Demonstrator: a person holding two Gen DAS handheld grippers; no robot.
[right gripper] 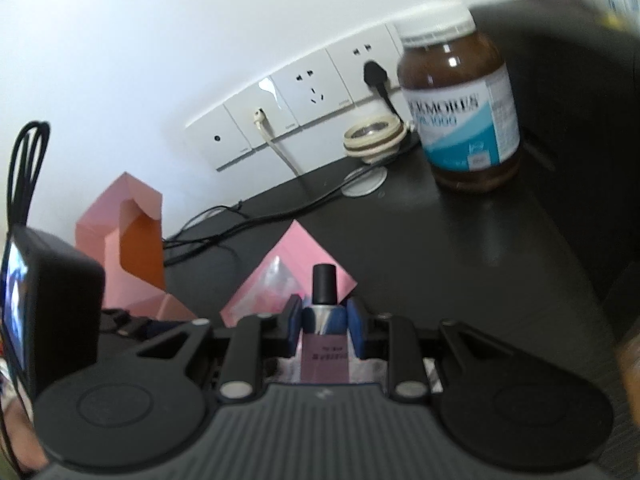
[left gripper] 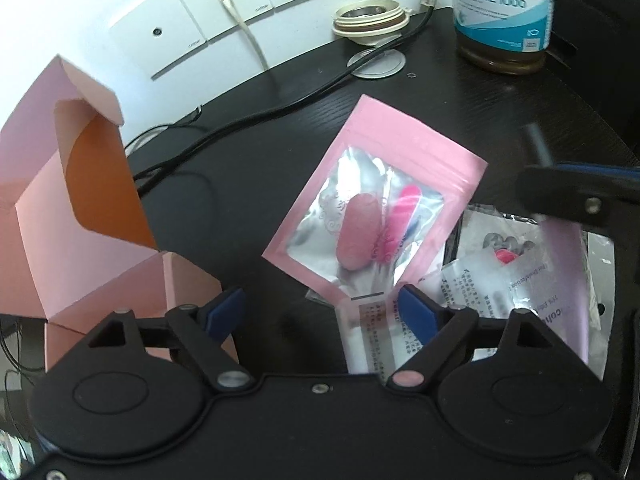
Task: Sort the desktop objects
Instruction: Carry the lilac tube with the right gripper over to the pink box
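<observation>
My left gripper point(left gripper: 320, 312) hovers open over the dark desk, with its blue pads wide apart. Just beyond it lies a pink pouch point(left gripper: 372, 200) whose clear window shows pink items inside. A clear printed sachet point(left gripper: 366, 340) lies below the right finger, and nothing is pressed between the pads. An open pink box point(left gripper: 60, 208) with an orange inside stands to the left. My right gripper point(right gripper: 324, 316) is shut on a small bottle point(right gripper: 323, 292) with a black cap and a silver and purple body. It holds the bottle above the pink pouch point(right gripper: 296, 264).
Several small sachets point(left gripper: 520, 276) are piled at the right. A brown fish oil jar point(right gripper: 460, 120) stands at the back right, near a cream ring lid point(left gripper: 370, 20). Black cables point(left gripper: 280, 108) run along the wall sockets point(right gripper: 304, 92). The pink box point(right gripper: 132, 232) stands at the left.
</observation>
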